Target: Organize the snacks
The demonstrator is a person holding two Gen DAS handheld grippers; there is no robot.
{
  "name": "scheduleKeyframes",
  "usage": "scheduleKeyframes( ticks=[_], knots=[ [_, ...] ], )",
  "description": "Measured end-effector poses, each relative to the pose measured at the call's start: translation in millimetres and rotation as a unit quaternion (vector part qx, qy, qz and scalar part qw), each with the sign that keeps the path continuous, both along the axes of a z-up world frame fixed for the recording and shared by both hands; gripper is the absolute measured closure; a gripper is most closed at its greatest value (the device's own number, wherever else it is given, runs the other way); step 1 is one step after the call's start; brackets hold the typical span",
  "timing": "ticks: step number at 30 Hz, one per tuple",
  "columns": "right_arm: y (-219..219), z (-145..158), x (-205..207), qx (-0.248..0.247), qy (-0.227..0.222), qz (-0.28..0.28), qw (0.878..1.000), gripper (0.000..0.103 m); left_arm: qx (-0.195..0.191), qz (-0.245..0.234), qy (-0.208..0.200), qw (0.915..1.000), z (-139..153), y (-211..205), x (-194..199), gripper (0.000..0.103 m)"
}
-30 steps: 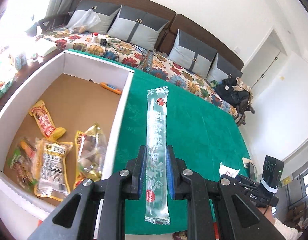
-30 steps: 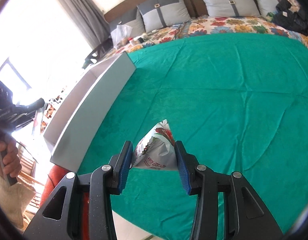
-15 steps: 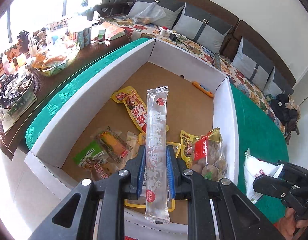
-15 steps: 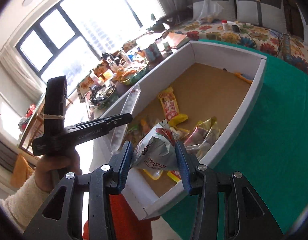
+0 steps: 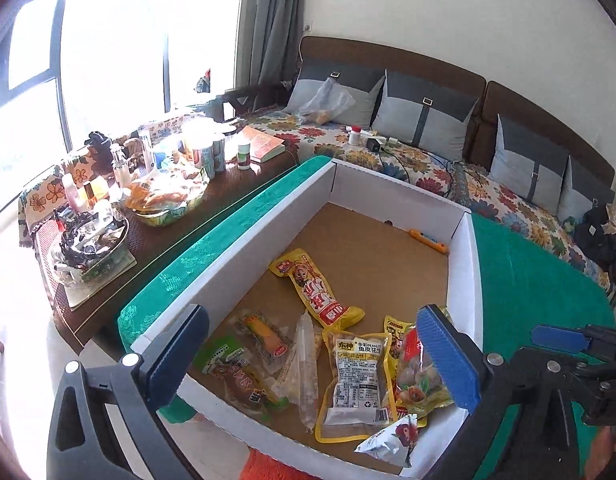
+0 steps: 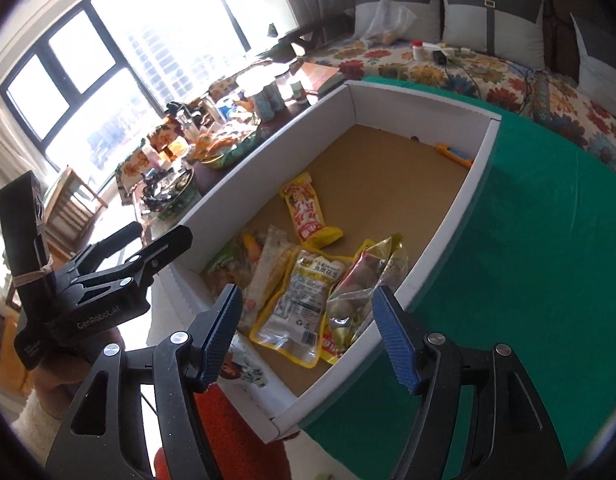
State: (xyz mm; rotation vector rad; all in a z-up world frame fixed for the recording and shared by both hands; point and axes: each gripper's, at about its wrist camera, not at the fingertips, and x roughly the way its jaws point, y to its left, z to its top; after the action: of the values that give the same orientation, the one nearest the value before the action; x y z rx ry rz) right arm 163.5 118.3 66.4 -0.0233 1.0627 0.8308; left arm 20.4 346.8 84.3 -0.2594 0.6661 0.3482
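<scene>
A green-covered table [image 5: 527, 280] fills the foreground, with a floral daybed and grey cushions [image 5: 423, 116] behind and a cluttered side table [image 5: 120, 196] by a bright window. On the green cloth sits a large white cardboard box [image 5: 268, 240] with a brown floor, open at the top and holding a loose pile of snack packets at its near end.

Both grippers hover above that near end. The left gripper [image 5: 311, 356] has its blue pads spread as wide as they go, with nothing between them. A second ago it pinched a long clear tube snack [image 5: 304, 364]; that tube now lies in the box among the other packets, beside a yellow peanut packet [image 5: 355, 380].

The right gripper [image 6: 308, 332] is opening its jaws, also empty. The small white and red snack bag [image 5: 391, 438] it carried a moment ago now lies at the box's near corner, just free of the pads.

So both snacks have been released into the box, and both tools look ready to fetch more, though no loose snacks show on the cloth
</scene>
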Motion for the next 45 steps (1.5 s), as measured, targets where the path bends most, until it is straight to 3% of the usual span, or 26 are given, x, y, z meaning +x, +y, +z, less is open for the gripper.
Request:
scheduleKeyframes(
  ticks=[6,9,10,15,20,25,32,37,40,45],
  knots=[
    [3,5,-5,-0.014,-0.005,-0.001,1.0,0.032,-0.042,0.011,-0.006,0.999,10,13,-6,0.0],
    [6,8,-10,-0.03,-0.019,0.001,0.999,0.027,-0.036,0.005,-0.005,0.9993,14,14,-13,0.0],
    [6,10,-12,-0.034,-0.026,0.001,0.999,0.022,-0.025,0.005,-0.001,0.9997,16,13,-15,0.0],
    [10,11,-12,-0.051,-0.046,-0.007,0.998,0.021,0.041,0.044,0.02,0.998,24,8,-26,0.0],
    [9,8,-9,-0.062,-0.05,-0.016,0.997,0.021,0.142,0.101,0.043,0.9837,24,2,-32,0.0],
    [11,7,-12,-0.07,-0.048,-0.012,0.996,0.019,0.083,0.098,0.065,0.9896,19,5,-33,0.0],
    [16,8,-13,-0.083,-0.055,-0.011,0.995,0.019,0.062,0.071,0.103,0.9903,10,1,-21,0.0],
    [17,4,-12,-0.086,-0.05,-0.011,0.995,0.019,0.039,0.086,0.151,0.984,-1,6,-16,0.0],
    [18,2,-12,-0.086,-0.049,-0.009,0.995,0.019,0.031,0.081,0.136,0.9869,-2,8,-19,0.0],
    [19,2,-12,-0.087,-0.049,-0.01,0.995,0.019,0.056,0.072,0.127,0.9877,3,1,-17,0.0]
  ],
)
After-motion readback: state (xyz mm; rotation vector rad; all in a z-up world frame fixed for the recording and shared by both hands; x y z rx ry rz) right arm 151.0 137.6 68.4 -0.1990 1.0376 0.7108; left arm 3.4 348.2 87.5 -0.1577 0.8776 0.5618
